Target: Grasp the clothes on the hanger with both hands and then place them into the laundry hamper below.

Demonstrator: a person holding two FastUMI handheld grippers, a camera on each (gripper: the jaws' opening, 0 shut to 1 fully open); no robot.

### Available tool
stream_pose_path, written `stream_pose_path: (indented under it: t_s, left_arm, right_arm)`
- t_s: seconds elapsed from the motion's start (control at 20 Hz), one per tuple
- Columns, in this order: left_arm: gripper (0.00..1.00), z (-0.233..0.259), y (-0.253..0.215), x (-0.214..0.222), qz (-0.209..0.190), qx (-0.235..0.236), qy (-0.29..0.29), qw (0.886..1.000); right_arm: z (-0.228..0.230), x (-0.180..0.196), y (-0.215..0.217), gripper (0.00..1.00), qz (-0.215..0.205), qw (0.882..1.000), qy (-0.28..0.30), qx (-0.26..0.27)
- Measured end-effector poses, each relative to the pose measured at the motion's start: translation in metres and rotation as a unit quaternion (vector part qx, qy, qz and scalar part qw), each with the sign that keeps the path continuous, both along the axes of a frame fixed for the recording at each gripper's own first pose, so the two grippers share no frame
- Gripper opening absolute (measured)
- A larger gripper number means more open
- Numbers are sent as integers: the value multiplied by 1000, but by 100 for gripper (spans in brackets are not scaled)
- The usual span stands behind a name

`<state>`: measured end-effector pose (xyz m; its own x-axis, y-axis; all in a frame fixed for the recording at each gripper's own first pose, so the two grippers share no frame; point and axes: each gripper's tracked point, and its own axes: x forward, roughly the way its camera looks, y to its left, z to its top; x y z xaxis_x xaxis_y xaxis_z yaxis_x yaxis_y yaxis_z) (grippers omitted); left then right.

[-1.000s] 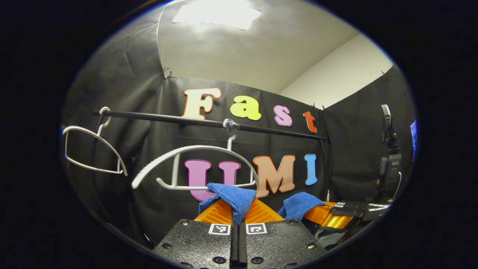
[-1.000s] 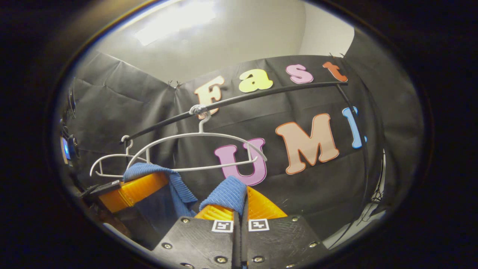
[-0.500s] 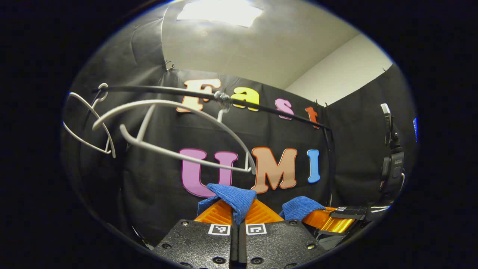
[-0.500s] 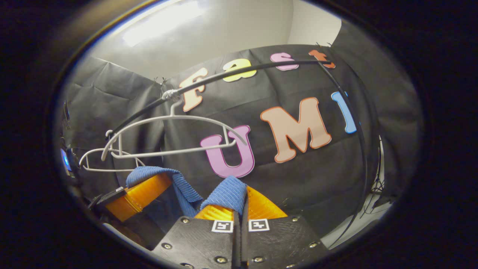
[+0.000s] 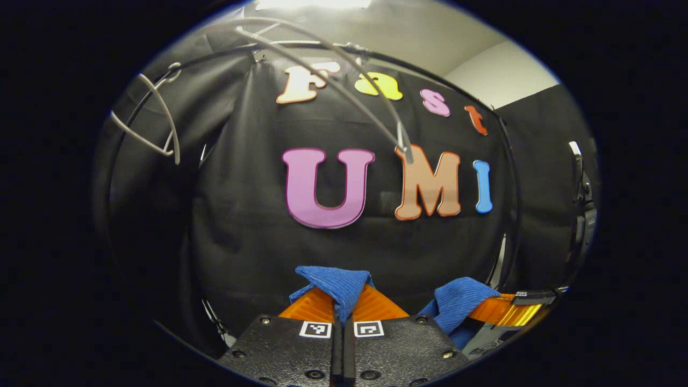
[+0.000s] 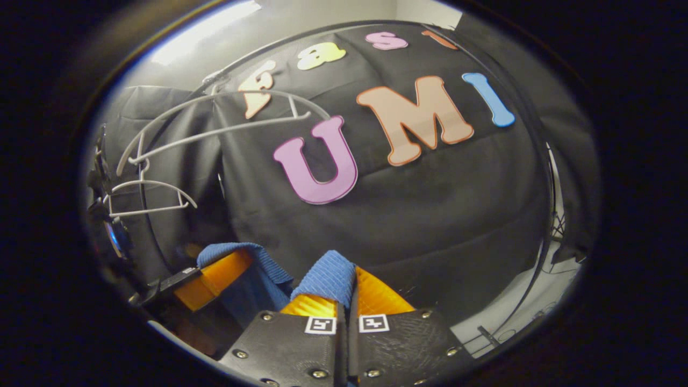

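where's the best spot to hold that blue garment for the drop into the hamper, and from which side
Judging by the pictures, keep the two upper folds, one per gripper. The left gripper is shut on a bunched ridge of the blue garment, and the right gripper pinches a second ridge alongside. Each came at the edge head-on, so the ribbed cloth drapes over orange fingers and hangs below.

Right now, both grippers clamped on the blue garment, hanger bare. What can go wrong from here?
1. The left gripper and right gripper each pinch only a small fold of the blue garment; the cloth might slip out on the way down.
2. The laundry hamper is out of sight, so the drop may be poorly aimed.
3. The freed white hanger hangs tilted on the rail and could swing or snag trailing cloth.
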<state>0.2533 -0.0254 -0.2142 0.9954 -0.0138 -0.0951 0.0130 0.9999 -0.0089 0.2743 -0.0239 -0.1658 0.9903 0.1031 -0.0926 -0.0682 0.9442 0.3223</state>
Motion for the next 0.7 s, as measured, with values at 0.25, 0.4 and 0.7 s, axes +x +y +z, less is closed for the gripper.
stream_pose_path:
  t_s: [0.25, 0.4, 0.7]
  left_arm:
    - [1, -89, 39, 2, 39, 2, 86, 996]
    - [1, -135, 56, -7, 50, -4, 138, 989]
    - [1, -204, 50, -26, 39, 33, 187, 981]
  right_arm:
    - [-68, 9, 4, 1, 4, 999, 49, 15]
    - [-109, 10, 5, 1, 2, 996, 78, 31]
    - [-179, 10, 36, 1, 20, 990, 132, 36]
